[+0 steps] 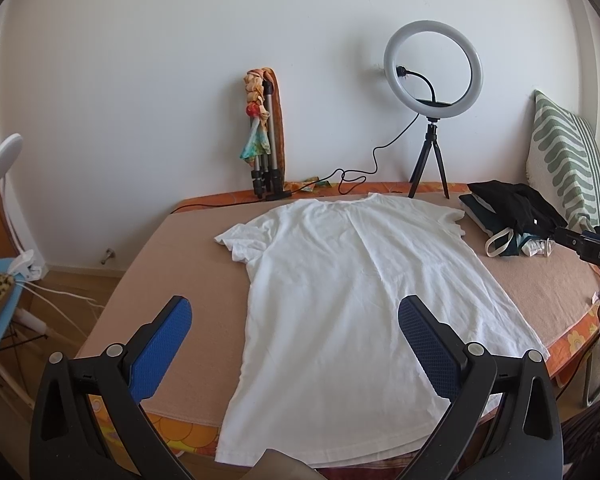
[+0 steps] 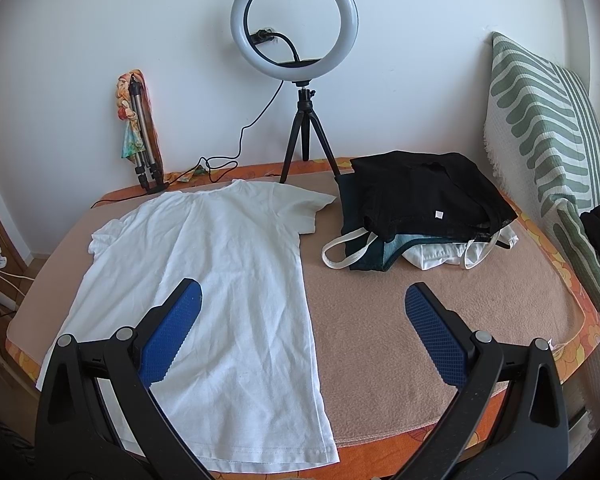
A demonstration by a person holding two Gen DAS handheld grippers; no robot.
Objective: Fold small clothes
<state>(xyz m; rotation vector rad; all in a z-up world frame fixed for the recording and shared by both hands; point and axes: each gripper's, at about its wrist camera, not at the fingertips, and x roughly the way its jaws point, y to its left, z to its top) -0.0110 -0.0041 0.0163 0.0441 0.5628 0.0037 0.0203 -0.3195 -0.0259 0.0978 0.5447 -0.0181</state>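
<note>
white T-shirt point(image 1: 340, 280) flat, both claws spread

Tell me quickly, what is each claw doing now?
Left claw: open, holding nothing, above the white T-shirt.
Right claw: open, holding nothing.

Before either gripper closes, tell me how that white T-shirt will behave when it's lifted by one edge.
The white T-shirt lies flat with soft wrinkles on the tan blanket, so it will probably drape limply, not hold shape. It looks thin, so likely light. A single pinch may bunch it, and the fuzzy-looking blanket could drag the trailing cloth.
</note>
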